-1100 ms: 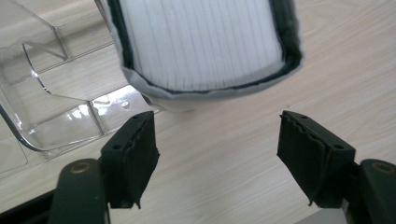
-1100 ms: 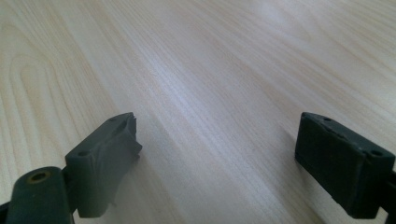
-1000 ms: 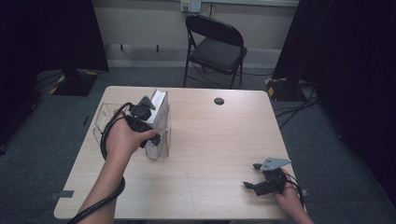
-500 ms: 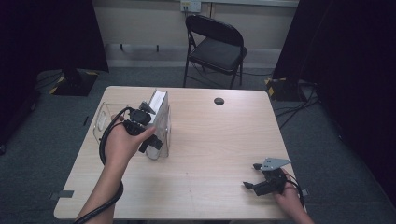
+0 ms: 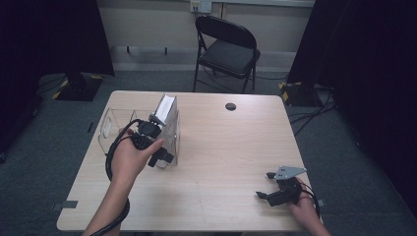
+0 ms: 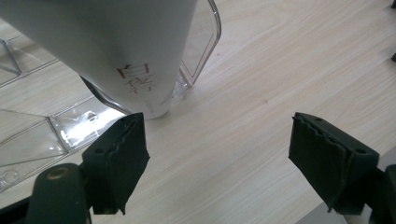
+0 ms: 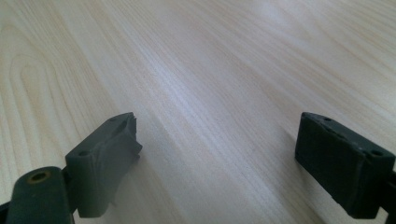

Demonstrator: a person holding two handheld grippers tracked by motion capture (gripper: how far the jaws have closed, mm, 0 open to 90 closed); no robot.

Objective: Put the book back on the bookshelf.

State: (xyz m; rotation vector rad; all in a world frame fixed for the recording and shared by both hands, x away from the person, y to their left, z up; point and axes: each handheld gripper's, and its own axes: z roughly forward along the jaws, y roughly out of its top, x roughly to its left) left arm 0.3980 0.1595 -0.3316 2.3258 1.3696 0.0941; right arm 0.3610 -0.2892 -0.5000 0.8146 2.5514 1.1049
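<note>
The white tube point(image 6: 116, 51) leans, apparently against the clear tray point(image 6: 56, 135), at the surface's point(image 5: 221, 147) left. The left tongs point(image 6: 219, 149) gape wide just near of it, jaws having just been opening, nothing between. The right tongs point(image 7: 224, 163) stand wide over bare wood, well apart.

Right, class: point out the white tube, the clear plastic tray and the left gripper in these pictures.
white tube point(image 6: 116, 46): left gripper view, on its printed side.
clear plastic tray point(image 5: 105, 125): high view, on its left end wall.
left gripper point(image 6: 217, 154): left gripper view, midway between its open fingertips.
</note>
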